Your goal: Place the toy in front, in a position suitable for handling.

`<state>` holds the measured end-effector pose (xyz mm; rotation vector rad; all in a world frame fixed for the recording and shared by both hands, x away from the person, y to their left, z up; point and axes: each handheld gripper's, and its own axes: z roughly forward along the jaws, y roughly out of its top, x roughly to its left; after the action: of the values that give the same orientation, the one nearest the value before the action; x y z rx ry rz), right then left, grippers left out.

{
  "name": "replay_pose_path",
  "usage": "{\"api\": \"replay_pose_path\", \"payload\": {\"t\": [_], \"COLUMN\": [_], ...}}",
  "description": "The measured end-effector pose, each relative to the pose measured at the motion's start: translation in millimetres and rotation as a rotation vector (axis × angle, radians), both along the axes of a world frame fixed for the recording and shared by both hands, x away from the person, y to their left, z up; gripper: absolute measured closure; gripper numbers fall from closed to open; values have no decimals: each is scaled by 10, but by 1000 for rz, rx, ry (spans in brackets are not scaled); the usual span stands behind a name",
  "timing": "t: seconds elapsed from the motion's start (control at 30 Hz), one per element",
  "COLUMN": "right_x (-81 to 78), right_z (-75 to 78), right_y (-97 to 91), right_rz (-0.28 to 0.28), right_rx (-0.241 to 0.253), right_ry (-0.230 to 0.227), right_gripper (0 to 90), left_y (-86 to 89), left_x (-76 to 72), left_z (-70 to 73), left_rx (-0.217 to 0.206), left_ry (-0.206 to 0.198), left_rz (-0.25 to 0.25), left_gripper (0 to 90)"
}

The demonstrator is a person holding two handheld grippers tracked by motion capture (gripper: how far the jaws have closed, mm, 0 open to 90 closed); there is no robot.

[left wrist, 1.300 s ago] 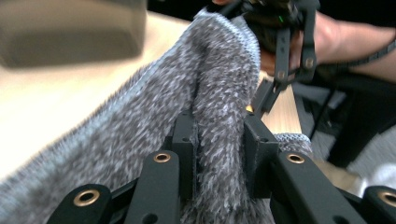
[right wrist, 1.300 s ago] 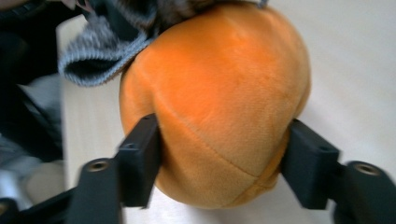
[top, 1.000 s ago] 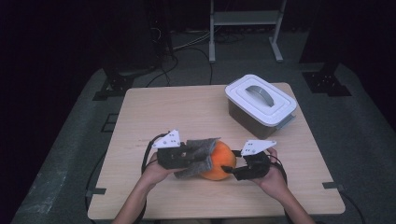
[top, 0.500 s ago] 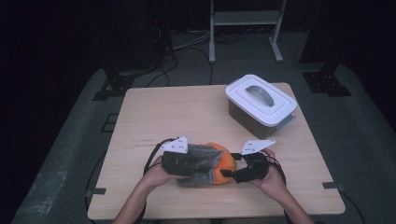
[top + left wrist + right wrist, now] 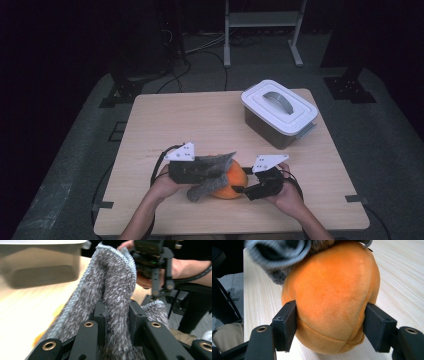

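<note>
Looks like the wiping step: the left gripper (image 5: 210,172) has its jaws pinched tight on a grey cloth (image 5: 112,290), draped over the top of the orange plush ball (image 5: 332,300). The right gripper (image 5: 247,190) has just been narrowing, its jaws wide and squeezing the ball's sides, ball sitting on the surface (image 5: 200,120) between them. Next move probably needs dragging the cloth across while the right holds steady.
</note>
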<state>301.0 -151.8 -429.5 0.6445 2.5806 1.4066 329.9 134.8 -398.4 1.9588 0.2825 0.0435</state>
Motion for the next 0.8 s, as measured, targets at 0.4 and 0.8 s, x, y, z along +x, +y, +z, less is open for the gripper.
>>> {"api": "replay_pose_path", "payload": {"t": [0.4,0.8], "right_x": [-35,-12], "right_z": [-1,-35], "right_y": [20,-39], "right_rz": [18,29], "right_rx": [-42,-32], "right_ry": [-39,-18], "right_gripper": [323,326], "left_y": [-109,83], "left_x": [-60,26], "left_z": [23,-27], "left_rx": [-21,0], "left_ry": [-3,-20], "left_rz": [-54,30], "left_gripper": [733,743]}}
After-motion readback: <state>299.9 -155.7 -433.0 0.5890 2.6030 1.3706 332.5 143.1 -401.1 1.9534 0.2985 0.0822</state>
